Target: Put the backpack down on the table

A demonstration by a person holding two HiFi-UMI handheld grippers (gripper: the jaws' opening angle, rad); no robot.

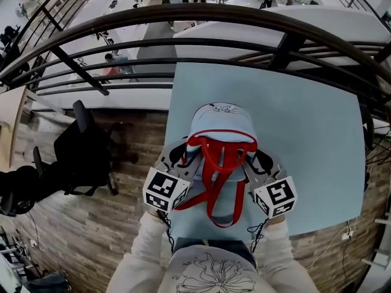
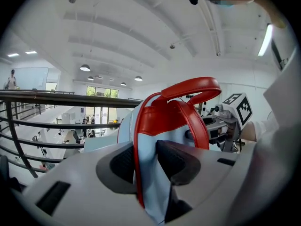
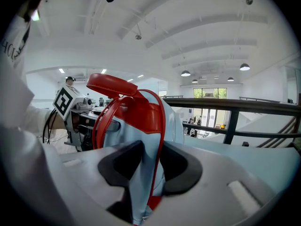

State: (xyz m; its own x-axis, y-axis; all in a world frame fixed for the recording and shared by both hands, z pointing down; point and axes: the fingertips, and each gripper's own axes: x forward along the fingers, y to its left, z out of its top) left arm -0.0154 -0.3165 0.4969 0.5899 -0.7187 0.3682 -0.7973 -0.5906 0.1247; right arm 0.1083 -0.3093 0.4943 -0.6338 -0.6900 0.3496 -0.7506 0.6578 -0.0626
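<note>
The pale blue fabric backpack with red leather straps (image 1: 225,182) stands at the 6 o'clock edge of the light blue surface (image 1: 305,133) and seems to rest on it. The left gripper (image 1: 183,157) at its 9 o'clock and the right gripper (image 1: 259,160) at its 3 o'clock each have their fingers (image 2: 123,166) clamped on side fabric, probably to steady the soft bag upright.

Your left claw (image 2: 146,161) has its two dark pads (image 2: 176,161) closed on a fold of the backpack (image 2: 162,114). Pale blue fabric and a red strap edge (image 2: 137,173) run up between them. The backpack's red handle (image 2: 193,86) arches above. Just beyond it on the right sits your right claw (image 2: 209,126), marker cube (image 2: 238,108) uppermost, beside your white sleeve (image 2: 282,140). A dark railing (image 2: 56,98) crosses the left.
</note>
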